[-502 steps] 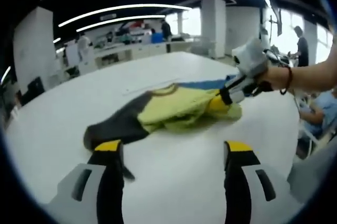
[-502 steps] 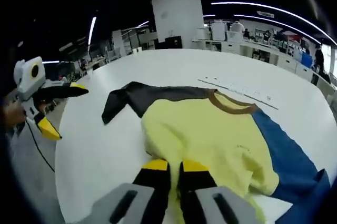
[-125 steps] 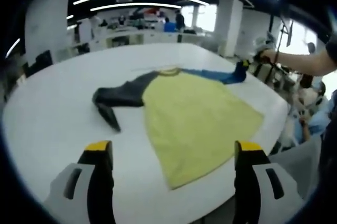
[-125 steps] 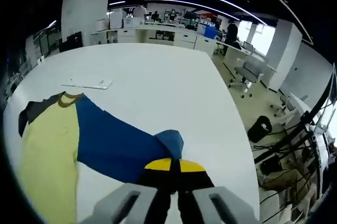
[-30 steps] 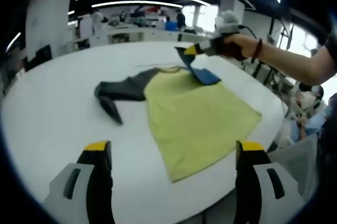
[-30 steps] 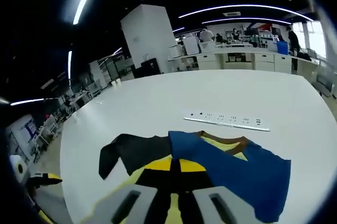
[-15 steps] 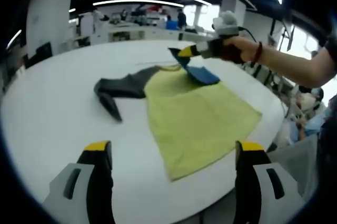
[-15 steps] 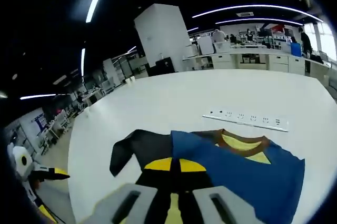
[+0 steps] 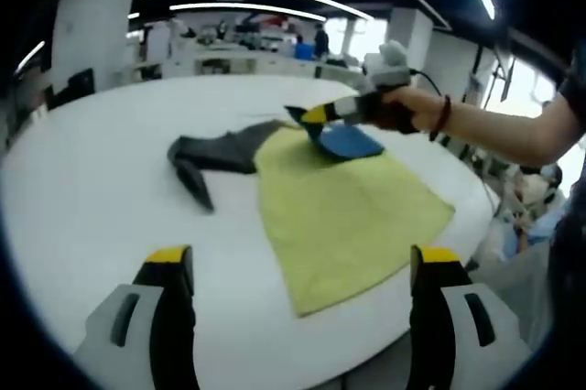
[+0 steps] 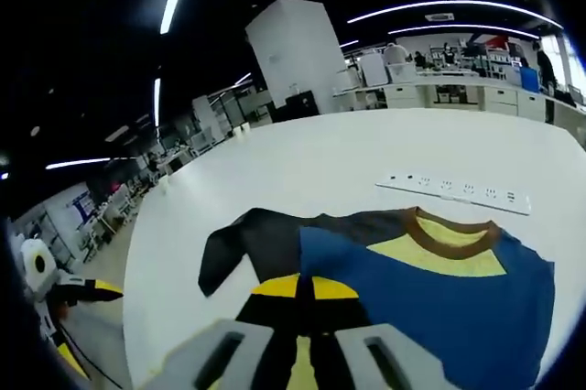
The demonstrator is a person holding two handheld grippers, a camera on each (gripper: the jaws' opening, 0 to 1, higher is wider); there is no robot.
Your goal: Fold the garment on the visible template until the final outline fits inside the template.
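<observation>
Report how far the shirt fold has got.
Done: the yellow body lies spread flat on the white table. In hand: the right gripper, shut on the blue sleeve, carries it over the body. Left: the dark sleeve lies unfolded; the left gripper waits open. No template outline is discernible.

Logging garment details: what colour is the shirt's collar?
Brown collar, seen best in the right gripper view.

The right gripper has carried the blue sleeve from the table's far right edge across the yellow shirt body.
</observation>
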